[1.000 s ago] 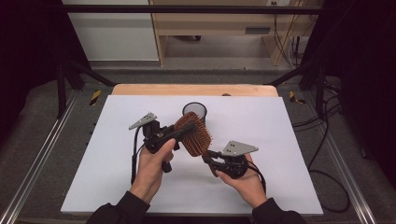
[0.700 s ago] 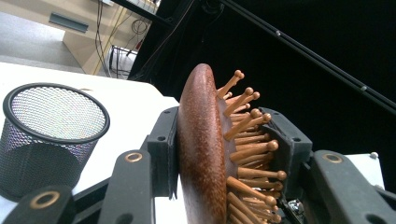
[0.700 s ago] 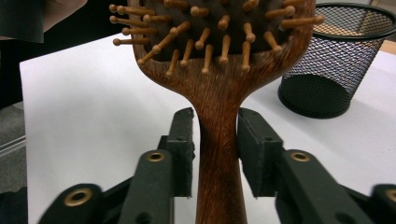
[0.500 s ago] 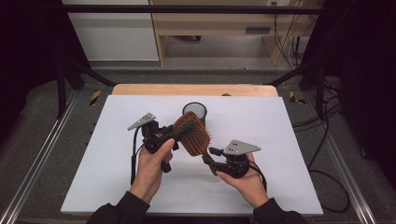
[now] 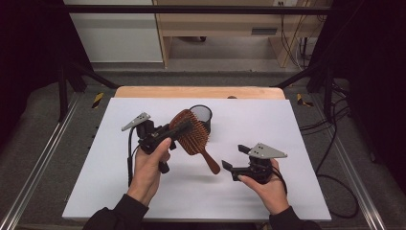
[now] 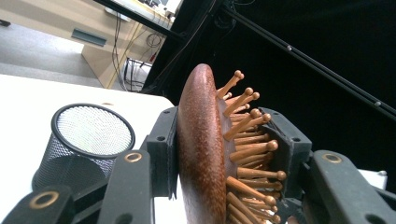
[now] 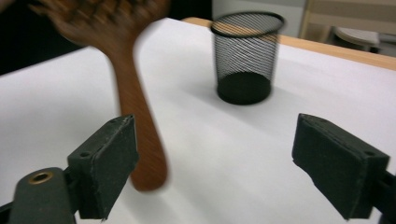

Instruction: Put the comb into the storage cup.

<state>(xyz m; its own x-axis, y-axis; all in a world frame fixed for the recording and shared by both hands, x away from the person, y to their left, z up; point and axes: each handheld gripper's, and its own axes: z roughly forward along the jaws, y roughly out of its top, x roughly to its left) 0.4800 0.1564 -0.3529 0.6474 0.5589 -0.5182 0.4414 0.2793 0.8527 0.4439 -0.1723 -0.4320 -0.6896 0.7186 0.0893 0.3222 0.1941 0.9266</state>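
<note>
Hairbrush clamped by left gripper; right gripper released.

Left gripper [image 5: 184, 128] grips the wooden hairbrush [image 5: 191, 136] by its head, 1 jaw on the back, 1 on the bristles, above the white table [image 5: 297, 139]. The handle points toward 5 o'clock. Mesh cup [image 5: 201, 115] stands at 12 o'clock of the brush. Right gripper [image 5: 234, 158], jaws just opened wide with nothing between, sits beside the handle end.

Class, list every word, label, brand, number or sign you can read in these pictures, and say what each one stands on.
None: no readable text appears in these pictures.
Wooden hairbrush: plain wood, no brand visible.
Black mesh cup: no label.
Left gripper and right gripper: no markings legible.
White table: bare of print.
</note>
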